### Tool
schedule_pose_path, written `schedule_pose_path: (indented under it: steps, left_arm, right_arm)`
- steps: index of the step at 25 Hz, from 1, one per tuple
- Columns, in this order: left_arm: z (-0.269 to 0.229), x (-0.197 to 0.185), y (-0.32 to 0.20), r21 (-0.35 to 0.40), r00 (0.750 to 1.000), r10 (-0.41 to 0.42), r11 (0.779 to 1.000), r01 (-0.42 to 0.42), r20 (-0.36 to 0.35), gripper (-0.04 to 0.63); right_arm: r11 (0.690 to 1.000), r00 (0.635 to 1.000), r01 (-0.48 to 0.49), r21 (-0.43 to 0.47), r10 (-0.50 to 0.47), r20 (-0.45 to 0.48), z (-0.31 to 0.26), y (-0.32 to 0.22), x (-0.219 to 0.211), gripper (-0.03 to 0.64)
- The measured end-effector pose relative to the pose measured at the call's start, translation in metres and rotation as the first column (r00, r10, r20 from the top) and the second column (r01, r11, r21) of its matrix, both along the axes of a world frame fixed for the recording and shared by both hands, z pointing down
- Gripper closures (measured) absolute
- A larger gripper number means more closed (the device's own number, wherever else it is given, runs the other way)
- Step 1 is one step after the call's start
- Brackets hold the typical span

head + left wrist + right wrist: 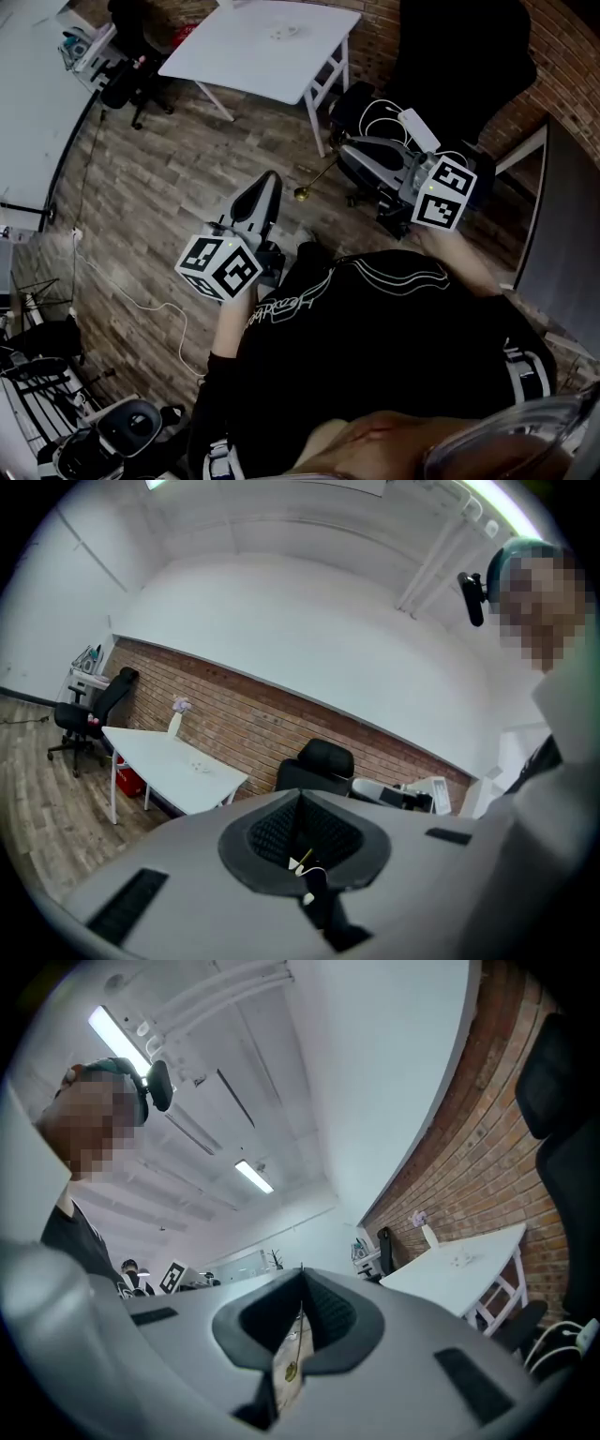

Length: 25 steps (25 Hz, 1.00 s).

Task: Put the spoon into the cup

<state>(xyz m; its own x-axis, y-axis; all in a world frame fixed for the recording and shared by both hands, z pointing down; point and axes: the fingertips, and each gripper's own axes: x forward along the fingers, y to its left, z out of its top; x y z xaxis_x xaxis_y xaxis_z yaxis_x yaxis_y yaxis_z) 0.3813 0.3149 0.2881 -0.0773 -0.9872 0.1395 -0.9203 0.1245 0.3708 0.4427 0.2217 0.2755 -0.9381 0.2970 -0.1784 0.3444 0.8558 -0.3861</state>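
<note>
Person: black top, standing on wood floor (159, 178), one gripper in each hand, both held out in front.
R gripper (345, 150): at approx. 1 o'clock from the person, nose aimed toward 9 o'clock. Jaws pinched tight together on the thin gold stem of the spoon. Marker cube (444, 193) sits at its rear, by the hand.
Spoon (316, 179): gold, hangs from the R gripper's jaw tips and slants down toward 7 o'clock, bowl end lowest. It's in mid-air above the floor, between the two gripper noses, touching nothing else.
L gripper (270, 180): at approx. 11 o'clock from the person, nose aimed toward 12–1 o'clock. Jaws closed to a thin seam, nothing clamped btwn them as far as I can see. Small white and gold bits show thru the slot under the seam; can't tell what they are.
Spoon vs L gripper: bowl end is just beside the L nose, at its 2 o'clock, not touching.
White tabletop (253, 56): at 12 o'clock, well apart from both grippers. A sm. pale item lies on it, too small to tell.
Brick wall (553, 56): runs behind the tabletop, off toward 2 o'clock.
Black office chair (131, 66): at 10 o'clock, near a second white tabletop (28, 103) along the 9 o'clock side.
White cable (141, 300): snakes across the floor at 8 o'clock.
</note>
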Motion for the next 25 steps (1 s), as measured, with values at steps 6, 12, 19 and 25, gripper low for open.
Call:
schedule_pose_path:
  steps: [6,12,19,25]
  left_arm:
    - [0.012,-0.042,-0.011,-0.007,0.999,-0.012,1.000,0.011,-0.033,0.591]
    - [0.023,-0.103,-0.029,-0.041,0.997,0.001,0.999,-0.005,-0.076,0.591]
    - [0.030,-0.209,-0.061,-0.059,0.993,0.025,0.998,-0.032,-0.114,0.591]
    - [0.033,-0.285,-0.084,-0.053,0.990,0.040,0.997,-0.047,-0.139,0.591]
  right_arm:
    - [1.000,1.000,0.004,-0.001,-0.004,-0.030,0.012,-0.011,-0.046,0.618]
    - [0.999,0.997,-0.018,-0.033,0.015,-0.078,0.025,-0.030,-0.107,0.618]
    - [0.996,0.992,-0.063,-0.055,0.057,-0.115,0.032,-0.064,-0.209,0.620]
    - [0.994,0.986,-0.095,-0.054,0.087,-0.143,0.036,-0.088,-0.279,0.620]
